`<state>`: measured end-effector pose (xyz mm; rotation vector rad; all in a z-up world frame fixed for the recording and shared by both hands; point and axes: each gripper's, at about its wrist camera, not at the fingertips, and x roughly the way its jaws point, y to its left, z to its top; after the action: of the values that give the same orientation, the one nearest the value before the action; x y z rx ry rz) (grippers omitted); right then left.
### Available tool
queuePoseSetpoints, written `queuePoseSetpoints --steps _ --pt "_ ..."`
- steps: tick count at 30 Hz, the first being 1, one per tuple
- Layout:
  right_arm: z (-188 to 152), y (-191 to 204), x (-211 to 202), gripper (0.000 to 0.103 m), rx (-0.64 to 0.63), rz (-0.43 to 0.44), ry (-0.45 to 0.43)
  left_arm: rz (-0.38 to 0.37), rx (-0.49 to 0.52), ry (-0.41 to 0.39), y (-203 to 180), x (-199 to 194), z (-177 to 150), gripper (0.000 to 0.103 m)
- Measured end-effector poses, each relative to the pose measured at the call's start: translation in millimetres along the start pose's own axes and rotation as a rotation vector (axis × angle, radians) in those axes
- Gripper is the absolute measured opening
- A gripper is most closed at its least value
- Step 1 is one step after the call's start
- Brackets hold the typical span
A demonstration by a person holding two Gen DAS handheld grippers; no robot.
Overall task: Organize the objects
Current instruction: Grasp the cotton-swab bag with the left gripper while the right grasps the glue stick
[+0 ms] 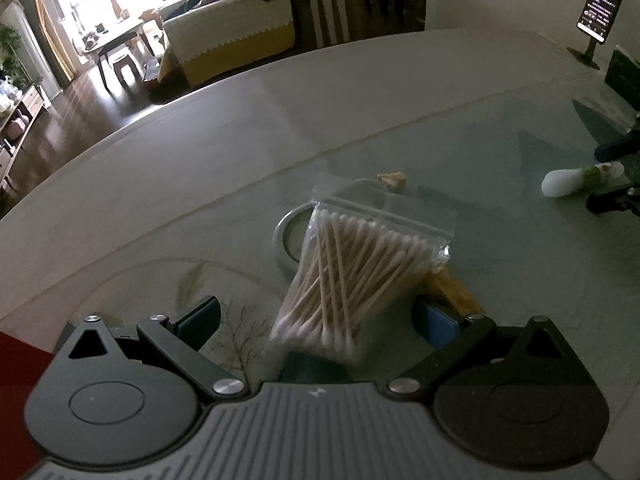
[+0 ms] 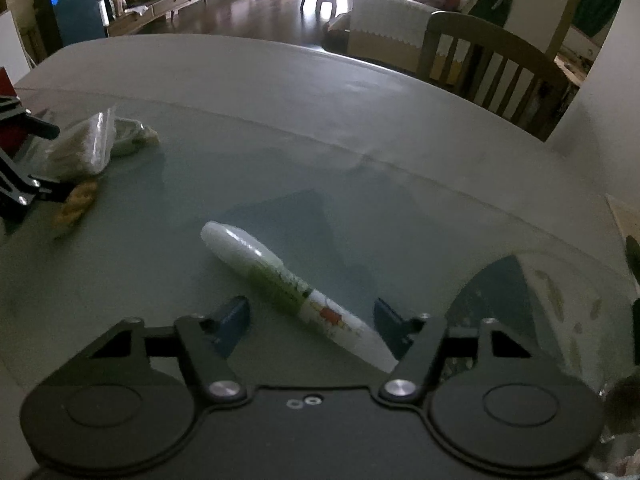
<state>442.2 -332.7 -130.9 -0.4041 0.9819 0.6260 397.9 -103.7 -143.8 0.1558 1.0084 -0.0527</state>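
Glass-topped dining table [image 1: 360, 92] in a dim living room, with a wooden chair [image 1: 340, 12] at its far edge and a sofa behind. Left gripper [image 1: 316, 320]: jaws spread wide, the bag of cotton swabs [image 1: 352, 276] lying between the two blue pads [image 1: 438, 322] with its near end toward the camera; neither pad visibly presses the bag, so it appears framed for a grasp rather than held. Beyond the bag, partly beneath it, lies a round metal-rimmed lid or dish [image 1: 282, 236]; a yellow-brown wrapped item [image 1: 452, 288] sits just beside the bag's right edge, and a small pale scrap [image 1: 394, 179] lies further toward the table's middle. Right gripper [image 2: 310, 322]: jaws likewise apart, straddling the near end of a white tube with green label [image 2: 288, 284], which lies diagonally on the glass with its rounded cap pointing away and to the left; no contact with the pads is evident. The tube's slanted lie suggests the gripper may need a slight turn before closing squarely across it. Toward the far right corner of the table a phone on a stand [image 1: 600, 8] faces the work area, apparently for reference or recording. Judged stage: both items approached, neither yet lifted.
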Motion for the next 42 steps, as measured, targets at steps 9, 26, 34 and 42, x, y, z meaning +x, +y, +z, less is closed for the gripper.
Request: queuePoseSetpoints --steps 9,26,34,42 --pt "4 9 0 0.031 0.003 0.055 0.019 -0.041 -0.017 -0.014 0 -2 -3 0.082" --pt "-18 42 -20 0.017 0.265 0.115 0.024 -0.07 -0.126 -0.039 -9 -29 -21 0.034" --pt "-26 66 -42 0.017 0.361 0.168 0.003 -0.089 -0.197 -0.042 -11 -58 -47 0.033" --pt "-23 106 -76 0.017 0.379 0.211 -0.025 -0.113 -0.257 -0.077 -8 -101 -68 0.033"
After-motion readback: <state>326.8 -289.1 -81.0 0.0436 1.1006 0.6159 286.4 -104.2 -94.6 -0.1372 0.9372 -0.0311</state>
